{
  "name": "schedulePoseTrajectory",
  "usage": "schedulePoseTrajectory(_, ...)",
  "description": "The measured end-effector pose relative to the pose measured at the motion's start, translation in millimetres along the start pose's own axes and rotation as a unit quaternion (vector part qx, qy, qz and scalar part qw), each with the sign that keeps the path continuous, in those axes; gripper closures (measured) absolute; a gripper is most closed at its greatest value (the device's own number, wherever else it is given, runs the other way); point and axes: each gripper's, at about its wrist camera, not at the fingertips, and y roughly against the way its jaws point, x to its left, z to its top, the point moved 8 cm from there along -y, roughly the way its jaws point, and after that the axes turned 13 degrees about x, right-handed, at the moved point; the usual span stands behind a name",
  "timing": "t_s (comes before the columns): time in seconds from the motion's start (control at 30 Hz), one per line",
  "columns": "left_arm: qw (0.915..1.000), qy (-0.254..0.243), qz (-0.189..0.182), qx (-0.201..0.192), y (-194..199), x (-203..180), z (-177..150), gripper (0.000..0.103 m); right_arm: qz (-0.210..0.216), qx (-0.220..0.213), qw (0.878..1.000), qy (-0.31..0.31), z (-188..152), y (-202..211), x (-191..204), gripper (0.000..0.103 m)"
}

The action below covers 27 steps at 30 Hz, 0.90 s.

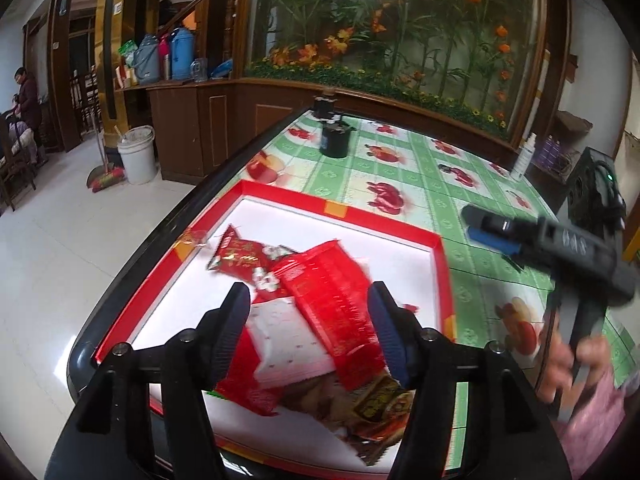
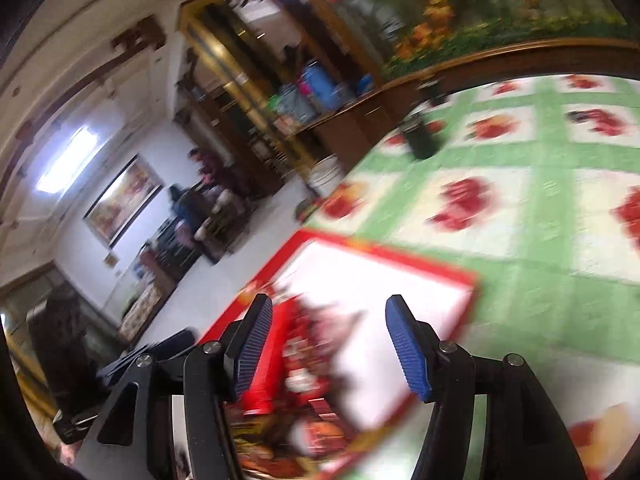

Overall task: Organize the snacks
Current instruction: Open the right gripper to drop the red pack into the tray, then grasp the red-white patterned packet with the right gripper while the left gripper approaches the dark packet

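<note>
at the left edge of the table, the red-rimmed tray (image 1: 434, 242) holds the snacks in a loose heap: a small red packet (image 1: 240, 258) toward its far side, a long red packet (image 1: 332, 292) lying across a red and white packet (image 1: 288, 344), and a brown and gold packet (image 1: 380, 404) nearest the camera. the left gripper (image 1: 308, 332) hangs over the heap, jaws wide apart, gripping nothing. to the right, the right gripper (image 2: 328, 344) is likewise spread and empty above the green fruit-print tablecloth (image 1: 460, 168). i'd judge gathering done, tidying the pile left
</note>
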Motion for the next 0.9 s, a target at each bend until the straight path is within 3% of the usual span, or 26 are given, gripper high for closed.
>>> schedulePoseTrajectory(0.07,0.9999,-0.012,0.000,0.001,-1.2,-10.8,0.4,0.038,-0.030,-0.031,0.999,-0.028,9.5,25.6,-33.8,0.041)
schedulePoseTrajectory(0.17,0.9995,-0.029,-0.004,0.008,-4.2,-28.0,-0.2,0.038,-0.107,-0.078,0.989,-0.069,23.0,70.4,-93.3,0.033)
schedulePoseTrajectory(0.23,0.9990,-0.042,-0.007,0.013,-6.8,-40.6,-0.4,0.038,-0.180,-0.107,0.974,-0.090,30.6,102.7,-136.3,0.025)
schedulePoseTrajectory(0.33,0.9978,-0.063,-0.008,0.022,-10.1,-58.3,-2.4,0.038,-0.286,-0.136,0.940,-0.124,41.8,146.3,-202.3,0.025)
schedulePoseTrajectory(0.4,0.9964,-0.078,-0.007,0.030,-12.4,-71.1,-4.2,0.038,-0.322,-0.143,0.924,-0.149,46.0,165.5,-237.2,0.024)
schedulePoseTrajectory(0.47,0.9949,-0.095,-0.003,0.035,-13.5,-82.5,-4.9,0.038,-0.367,-0.140,0.904,-0.171,51.6,177.8,-273.2,0.024)
schedulePoseTrajectory(0.6,0.9920,-0.119,0.000,0.042,-16.7,-105.3,-2.2,0.038,-0.420,-0.115,0.881,-0.185,61.6,177.8,-316.0,0.026)
schedulePoseTrajectory(0.73,0.9874,-0.147,-0.018,0.056,-29.4,-146.9,12.3,0.038,-0.450,-0.068,0.876,-0.163,62.4,162.1,-327.0,0.029)
schedulePoseTrajectory(0.8,0.9816,-0.183,-0.016,0.053,-39.0,-178.7,24.4,0.037,-0.455,-0.049,0.877,-0.148,60.4,153.2,-322.3,0.037)
schedulePoseTrajectory(0.9,0.9717,-0.230,-0.004,0.052,-55.1,-216.6,34.4,0.032,-0.470,-0.016,0.875,-0.120,57.3,139.6,-312.8,0.038)
